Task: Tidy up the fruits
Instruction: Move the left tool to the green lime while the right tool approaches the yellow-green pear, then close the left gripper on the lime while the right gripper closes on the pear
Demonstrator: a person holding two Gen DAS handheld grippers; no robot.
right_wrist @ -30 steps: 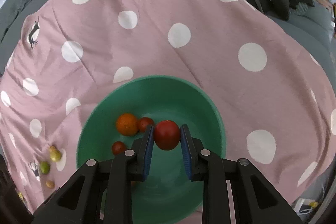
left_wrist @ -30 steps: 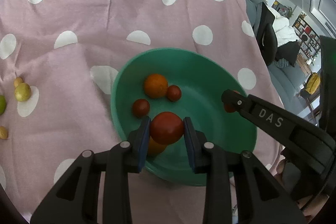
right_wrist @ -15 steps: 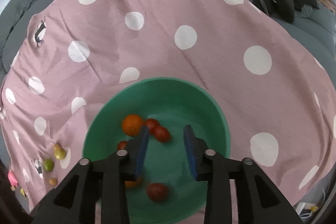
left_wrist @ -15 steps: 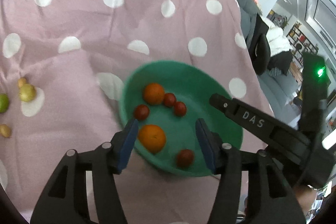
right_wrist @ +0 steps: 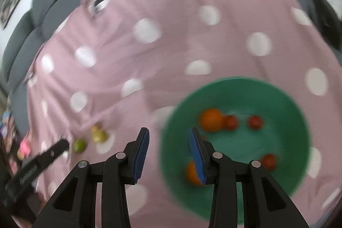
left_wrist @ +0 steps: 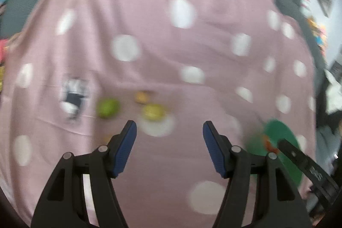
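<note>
A green bowl (right_wrist: 288,142) on the pink polka-dot cloth holds two oranges (right_wrist: 210,120) and several small red fruits (right_wrist: 255,122). My right gripper (right_wrist: 168,138) is open and empty over the bowl's left rim. My left gripper (left_wrist: 168,131) is open and empty above the cloth, just short of a green fruit (left_wrist: 108,108), a yellow-green fruit (left_wrist: 154,111) and a small orange-yellow one (left_wrist: 141,96). The bowl shows at the right edge of the left wrist view (left_wrist: 284,131). The loose fruits also show in the right wrist view (right_wrist: 79,144). Both views are motion-blurred.
The pink cloth (left_wrist: 171,46) covers a grey sofa (right_wrist: 53,3). The left gripper's arm shows at lower left of the right wrist view (right_wrist: 38,166). Colourful items lie at the cloth's left edge (right_wrist: 23,149).
Both grippers let their red fruits drop into the bowl and opened. Both then swung left; the left one now faces the loose green and yellow fruits.
</note>
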